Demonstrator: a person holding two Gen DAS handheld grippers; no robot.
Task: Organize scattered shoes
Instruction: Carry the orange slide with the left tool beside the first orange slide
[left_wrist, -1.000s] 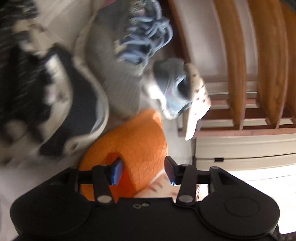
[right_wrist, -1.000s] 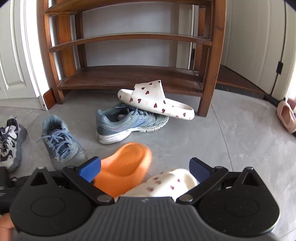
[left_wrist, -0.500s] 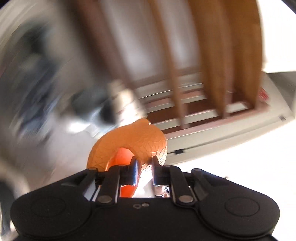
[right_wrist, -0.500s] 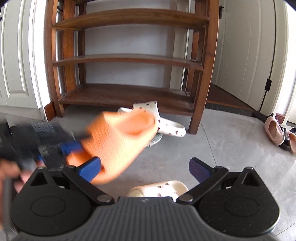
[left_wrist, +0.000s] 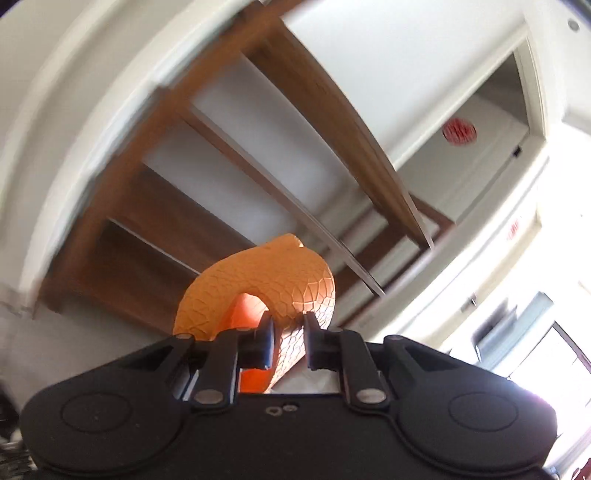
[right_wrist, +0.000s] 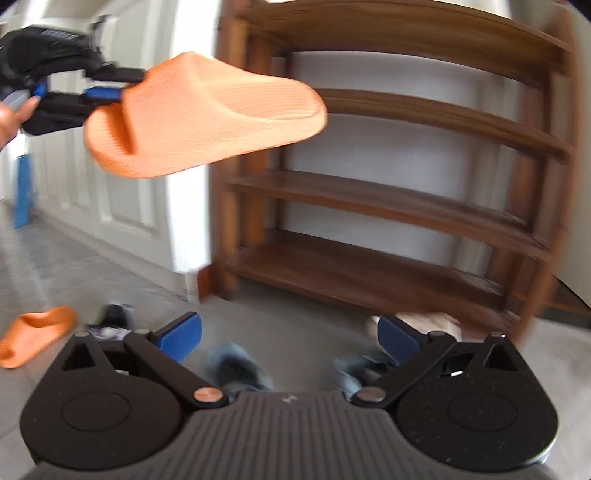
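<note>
My left gripper (left_wrist: 288, 341) is shut on an orange slide sandal (left_wrist: 266, 288), pinching its strap edge. In the right wrist view that gripper (right_wrist: 118, 85) holds the same sandal (right_wrist: 207, 110) high in the air, left of the wooden shoe rack (right_wrist: 388, 192). My right gripper (right_wrist: 288, 332) is open and holds nothing. It hangs low over the floor. A second orange sandal (right_wrist: 35, 334) lies on the floor at the far left. Blurred grey-blue sneakers (right_wrist: 240, 369) lie just beyond my right fingers.
The rack's shelves (right_wrist: 369, 273) carry nothing in the parts I see. A white slipper (right_wrist: 428, 321) lies by the rack's foot. A dark sneaker (right_wrist: 114, 317) lies left of my right fingers. White doors (right_wrist: 122, 203) stand left of the rack. Grey floor (right_wrist: 55, 266) spreads at left.
The left gripper closed on the orange sandal and lifted it from the floor up to the height of the rack's upper shelves. The right gripper swung left, staying open.
</note>
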